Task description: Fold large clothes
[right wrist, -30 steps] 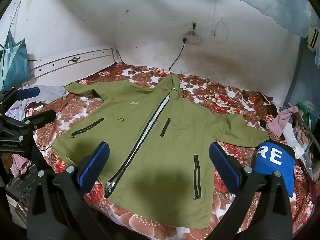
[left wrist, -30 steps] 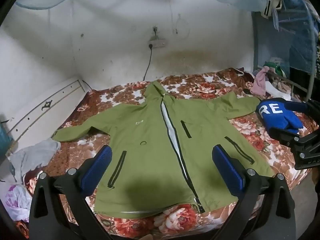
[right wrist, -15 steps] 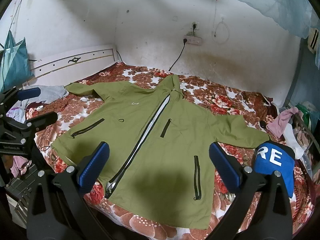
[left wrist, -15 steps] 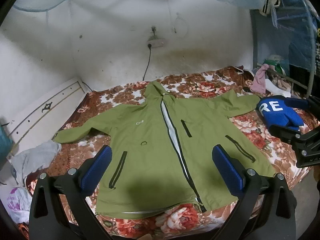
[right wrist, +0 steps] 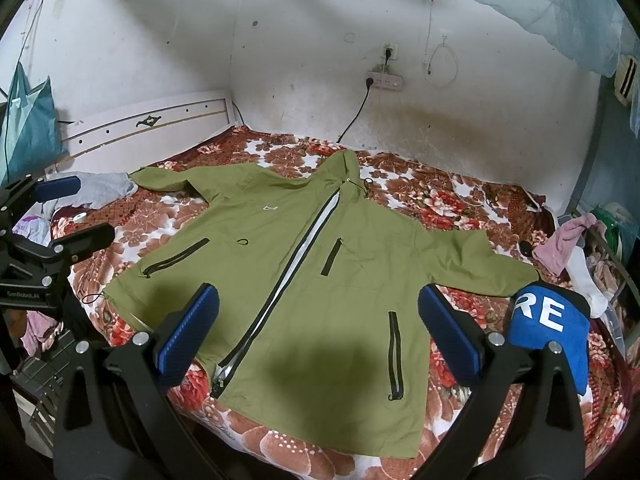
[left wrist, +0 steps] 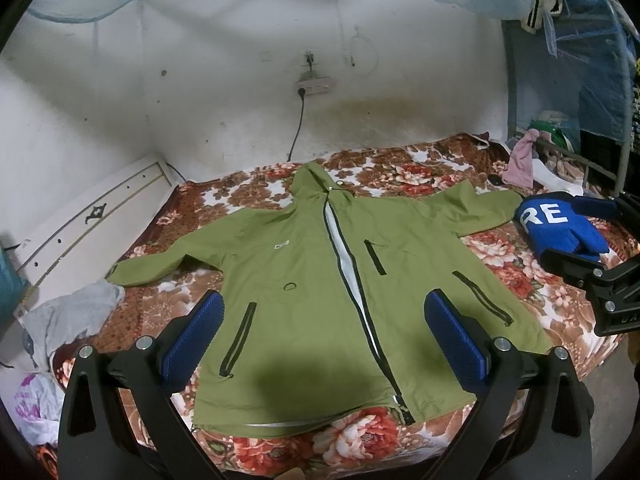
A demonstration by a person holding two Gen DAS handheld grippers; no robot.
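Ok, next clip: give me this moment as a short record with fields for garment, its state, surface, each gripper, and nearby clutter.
garment: green hooded jacket
state: spread flat, front up, both sleeves out, no fold made yet
zipper: partly open, white lining showing
surface: floral bedspread
left gripper: open, above the hem, holding nothing
right gripper: open, above the lower front, holding nothing
clutter: grey cloth by the left sleeve end; pink cloth beyond the right sleeve
task progress: not started
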